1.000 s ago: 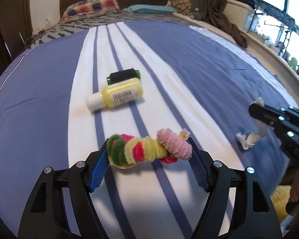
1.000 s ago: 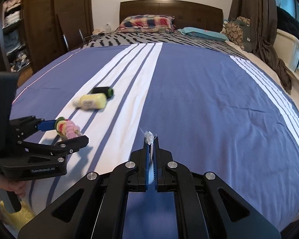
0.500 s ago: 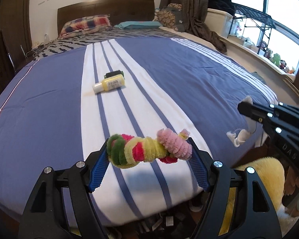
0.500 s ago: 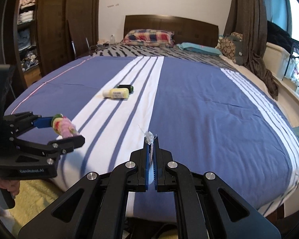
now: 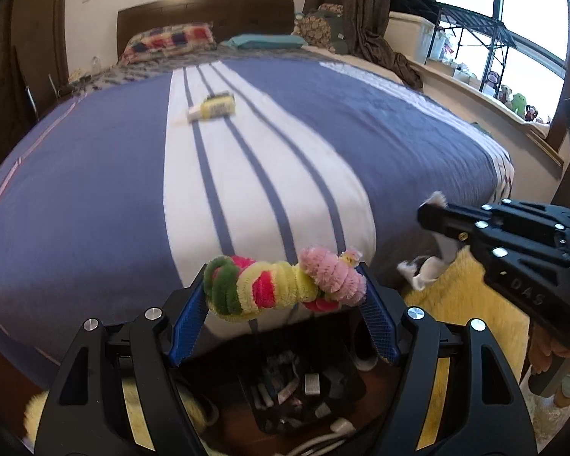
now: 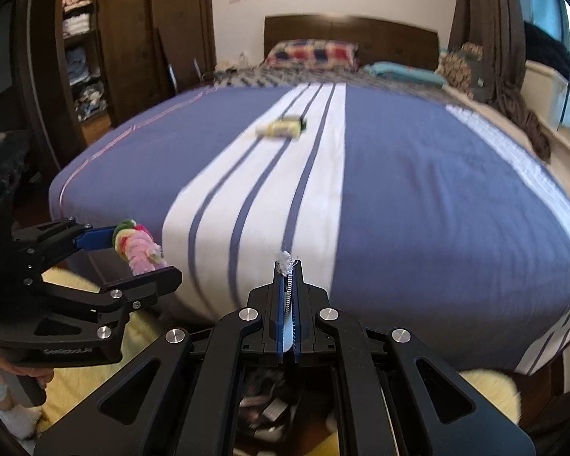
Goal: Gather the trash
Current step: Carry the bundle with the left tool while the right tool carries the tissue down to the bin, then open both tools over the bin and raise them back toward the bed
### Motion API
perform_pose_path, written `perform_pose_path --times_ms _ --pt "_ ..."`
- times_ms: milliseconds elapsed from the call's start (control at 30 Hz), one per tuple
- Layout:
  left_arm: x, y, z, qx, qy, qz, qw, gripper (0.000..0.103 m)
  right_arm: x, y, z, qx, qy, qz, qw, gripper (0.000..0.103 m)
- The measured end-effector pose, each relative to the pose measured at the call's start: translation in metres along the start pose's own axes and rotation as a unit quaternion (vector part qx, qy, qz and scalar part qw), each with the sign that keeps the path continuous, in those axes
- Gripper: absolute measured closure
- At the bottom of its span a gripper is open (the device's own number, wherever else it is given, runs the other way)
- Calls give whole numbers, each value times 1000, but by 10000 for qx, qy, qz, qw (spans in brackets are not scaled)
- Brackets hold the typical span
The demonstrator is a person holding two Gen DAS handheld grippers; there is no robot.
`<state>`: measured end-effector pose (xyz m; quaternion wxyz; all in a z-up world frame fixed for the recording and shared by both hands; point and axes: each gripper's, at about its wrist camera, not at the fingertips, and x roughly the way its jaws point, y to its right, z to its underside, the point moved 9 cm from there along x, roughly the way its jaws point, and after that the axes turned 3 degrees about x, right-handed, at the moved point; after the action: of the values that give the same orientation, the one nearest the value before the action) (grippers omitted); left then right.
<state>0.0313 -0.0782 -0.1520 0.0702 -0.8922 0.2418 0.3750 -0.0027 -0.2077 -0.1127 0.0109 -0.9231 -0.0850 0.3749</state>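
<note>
The bundle of fuzzy pipe cleaners, green, yellow, red and pink, hangs clamped crosswise in the left claw, just off the foot of the bed and above a dark bin of scraps on the floor. At about three o'clock from it, the right claw is pinched together on a thin white pipe cleaner, whose frayed tip pokes out past the fingertips. Far up the bed at twelve o'clock, a yellow bottle lies on the white stripe, with a dark item I cannot make out touching it behind.
</note>
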Motion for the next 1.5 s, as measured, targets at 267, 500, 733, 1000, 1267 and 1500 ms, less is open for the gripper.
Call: perform_pose_path --times_ms 267,500,733,1000,1267,1500 --pt "37 -6 69 -257 -690 12 9973 33 51 -8 68 147 -935 -112 9954 98" --pt "78 -18 124 -471 -1394 -8 9891 33 89 -7 111 332 -1601 -197 9863 98" --pt "107 -21 153 -693 -1845 208 9802 33 117 -7 140 474 -2117 -295 9757 98" --pt "131 -11 173 -776 -2244 485 9702 33 143 -4 157 735 -2460 -484 9653 98" --pt "138 -9 180 -768 -2397 592 9660 32 155 -9 156 927 -2568 -637 9599 95" --pt "140 -15 180 -866 -2392 588 9653 22 151 -7 152 1038 -2542 -643 9594 78"
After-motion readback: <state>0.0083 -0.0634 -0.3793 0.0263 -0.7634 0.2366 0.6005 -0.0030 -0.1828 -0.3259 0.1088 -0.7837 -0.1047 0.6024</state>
